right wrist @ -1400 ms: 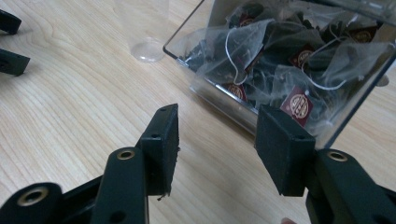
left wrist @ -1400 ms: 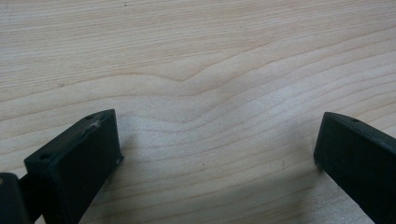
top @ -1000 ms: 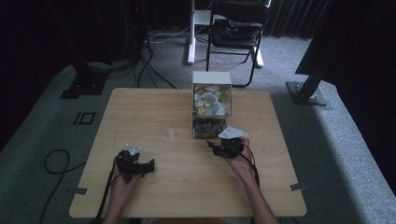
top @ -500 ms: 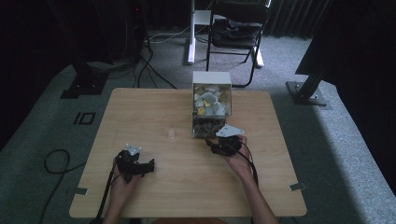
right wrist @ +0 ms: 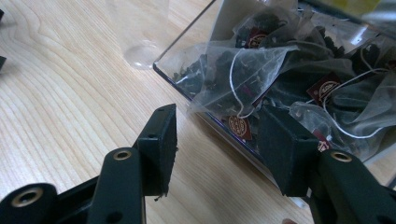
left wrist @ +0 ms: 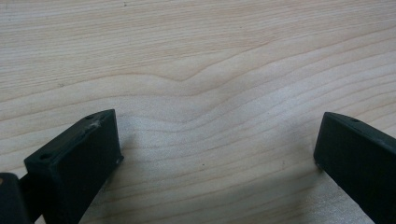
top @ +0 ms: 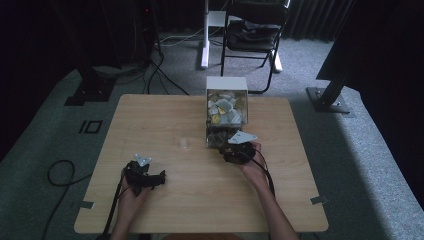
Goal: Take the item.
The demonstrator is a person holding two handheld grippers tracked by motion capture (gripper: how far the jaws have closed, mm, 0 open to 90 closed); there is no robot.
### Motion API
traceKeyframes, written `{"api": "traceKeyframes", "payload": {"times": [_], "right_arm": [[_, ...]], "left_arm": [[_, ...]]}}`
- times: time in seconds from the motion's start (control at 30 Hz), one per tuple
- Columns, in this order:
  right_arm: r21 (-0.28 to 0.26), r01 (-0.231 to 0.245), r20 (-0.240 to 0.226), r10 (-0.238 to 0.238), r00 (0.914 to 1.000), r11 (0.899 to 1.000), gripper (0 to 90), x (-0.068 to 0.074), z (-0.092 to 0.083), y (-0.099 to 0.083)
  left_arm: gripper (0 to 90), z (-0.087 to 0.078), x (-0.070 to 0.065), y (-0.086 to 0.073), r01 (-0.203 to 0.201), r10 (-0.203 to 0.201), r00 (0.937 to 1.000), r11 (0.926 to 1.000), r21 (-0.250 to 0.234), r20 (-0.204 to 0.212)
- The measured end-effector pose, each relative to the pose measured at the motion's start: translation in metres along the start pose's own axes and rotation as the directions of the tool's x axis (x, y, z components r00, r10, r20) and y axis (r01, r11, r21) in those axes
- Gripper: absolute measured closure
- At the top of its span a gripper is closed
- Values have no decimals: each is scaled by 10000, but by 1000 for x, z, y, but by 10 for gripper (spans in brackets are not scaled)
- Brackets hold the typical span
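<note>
A clear plastic box point(top: 227, 95) stands at the table's far middle, full of pyramid tea bags point(right wrist: 243, 74) with dark leaves, white strings and maroon tags. My right gripper point(top: 229, 148) sits at the box's near end, open. In the right gripper view this gripper point(right wrist: 217, 140) straddles the box's near wall point(right wrist: 205, 116), one jaw over the bare wood and the other over the bags. Nothing is pinched between the pads. My left gripper point(top: 147, 176) rests low at the front left, open over bare wood point(left wrist: 217, 128).
A small clear cup point(top: 184, 143) stands on the wooden table point(top: 150, 120) just left of the box, also seen as the cup point(right wrist: 140, 51) beyond my right jaws. A folding chair point(top: 252, 30) and cables lie on the floor behind the table.
My right gripper has edged slightly left and closer to the box's near end. The left gripper has stayed in place.
</note>
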State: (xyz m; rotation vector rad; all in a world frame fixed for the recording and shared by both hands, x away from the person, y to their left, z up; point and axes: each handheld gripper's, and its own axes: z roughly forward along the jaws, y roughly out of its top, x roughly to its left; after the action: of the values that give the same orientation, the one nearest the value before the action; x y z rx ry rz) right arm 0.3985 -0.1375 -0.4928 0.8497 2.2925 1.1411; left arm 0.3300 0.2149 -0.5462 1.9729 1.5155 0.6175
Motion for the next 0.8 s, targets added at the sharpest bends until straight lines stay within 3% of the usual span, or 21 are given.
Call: {"api": "traceKeyframes", "payload": {"times": [0.8], "right_arm": [[219,578,-529,-565,9970,9981,556,3,-11,-3]], "left_arm": [[12,0,0,0,17,-17,10000,10000,-16,1]]}}
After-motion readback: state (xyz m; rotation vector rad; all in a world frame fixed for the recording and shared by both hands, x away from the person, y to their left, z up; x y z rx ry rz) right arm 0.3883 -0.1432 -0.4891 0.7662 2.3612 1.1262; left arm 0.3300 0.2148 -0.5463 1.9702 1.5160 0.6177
